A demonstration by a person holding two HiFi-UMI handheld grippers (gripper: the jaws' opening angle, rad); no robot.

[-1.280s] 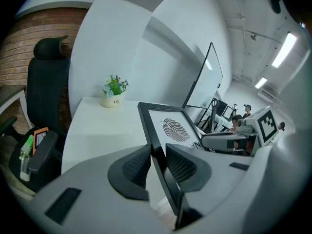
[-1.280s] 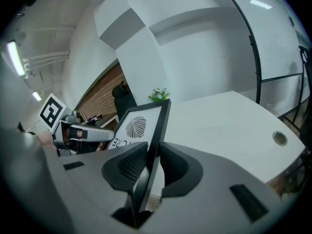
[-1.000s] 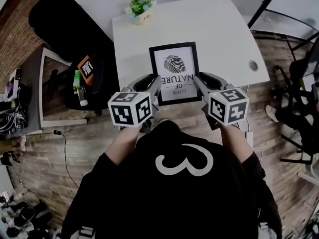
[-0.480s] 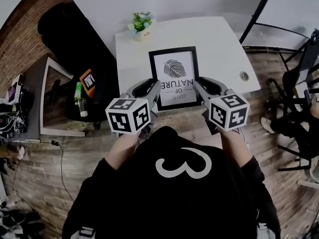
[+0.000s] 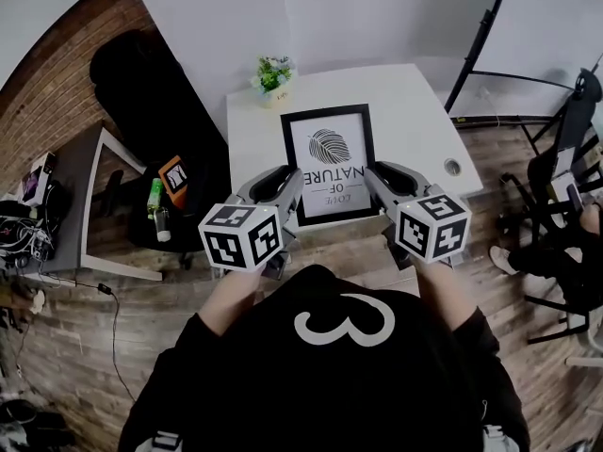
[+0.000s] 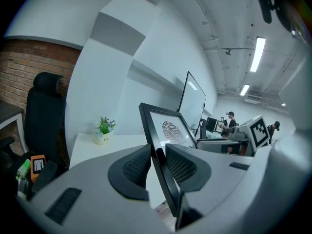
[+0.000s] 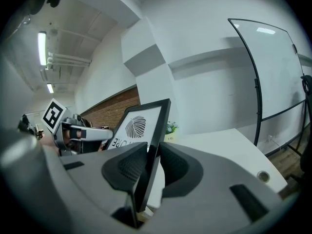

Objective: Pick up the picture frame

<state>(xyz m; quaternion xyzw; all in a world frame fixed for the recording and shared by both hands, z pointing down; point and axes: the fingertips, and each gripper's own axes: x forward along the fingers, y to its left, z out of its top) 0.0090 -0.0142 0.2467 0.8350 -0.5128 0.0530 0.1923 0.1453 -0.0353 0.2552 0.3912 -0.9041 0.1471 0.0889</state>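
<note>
A black picture frame (image 5: pixel 327 163) with a leaf print and lettering is held up in the air above the white table (image 5: pixel 415 111), tilted. My left gripper (image 5: pixel 290 185) is shut on its left side bar, and my right gripper (image 5: pixel 374 182) is shut on its right side bar. In the left gripper view the frame (image 6: pixel 168 130) stands edge-on, pinched by the ribbed pads (image 6: pixel 136 165). The right gripper view shows the frame (image 7: pixel 141 126) clamped the same way, with the left gripper's marker cube (image 7: pixel 53 115) behind it.
A small potted plant (image 5: pixel 273 75) stands at the table's far left corner. A round cable hole (image 5: pixel 453 167) is at the right edge. A black chair (image 5: pixel 151 83) and a grey side table (image 5: pixel 75 196) are to the left, a whiteboard stand (image 5: pixel 490 45) to the right.
Both grippers have risen with the frame between them, so the table looks smaller and further below. The grips on the frame have not changed.
</note>
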